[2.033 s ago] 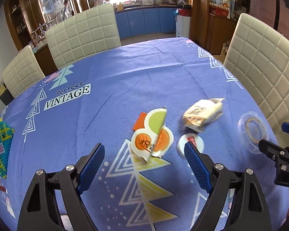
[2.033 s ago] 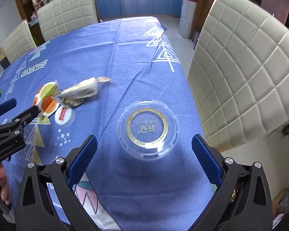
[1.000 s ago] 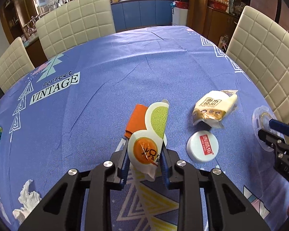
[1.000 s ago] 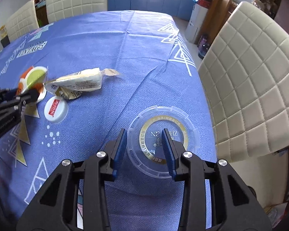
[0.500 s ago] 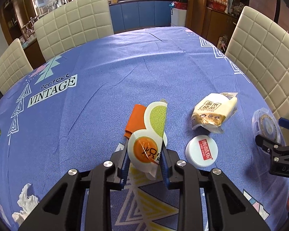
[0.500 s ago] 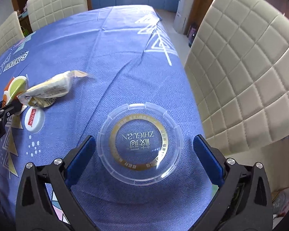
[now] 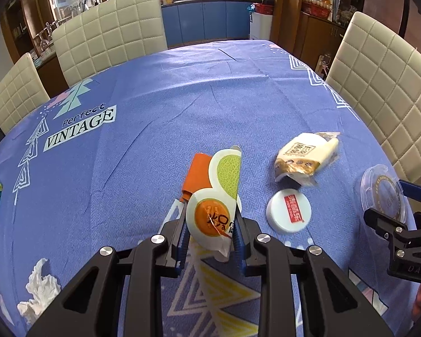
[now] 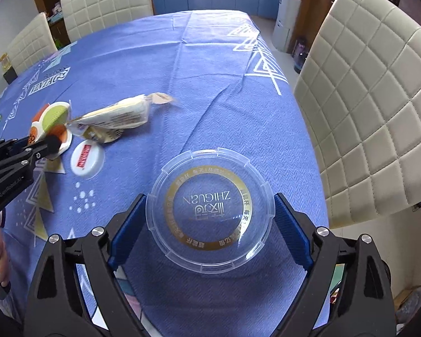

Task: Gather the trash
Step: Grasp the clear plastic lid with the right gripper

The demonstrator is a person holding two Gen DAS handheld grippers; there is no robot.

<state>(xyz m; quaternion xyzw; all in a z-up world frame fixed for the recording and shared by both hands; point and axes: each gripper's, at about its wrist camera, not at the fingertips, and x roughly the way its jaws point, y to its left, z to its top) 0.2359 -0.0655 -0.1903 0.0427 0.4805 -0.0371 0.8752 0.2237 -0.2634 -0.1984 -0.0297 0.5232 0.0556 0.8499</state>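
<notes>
My left gripper [image 7: 210,236] is shut on an orange, green and white snack wrapper [image 7: 213,196], which stands upright between the pads just above the blue tablecloth [image 7: 154,112]. In the right wrist view the same wrapper [image 8: 52,118] shows at far left, held by the left gripper [image 8: 42,146]. A clear round plastic lid [image 8: 210,210] with a gold ring lies near the table's right edge. My right gripper [image 8: 210,196] straddles it with its jaws closing, and both blue pads meet the rim. The lid [image 7: 383,193] also appears at the far right of the left wrist view.
A beige snack packet [image 7: 306,157] and a white cap with a red label [image 7: 289,210] lie between the two grippers. A crumpled tissue [image 7: 39,286] sits at the near left. Cream quilted chairs [image 8: 379,112] ring the table, one close beside the lid.
The right jaws went from narrow to wide, moved forward over the lid, and now close onto its rim. The left gripper keeps its hold on the wrapper and has not moved.
</notes>
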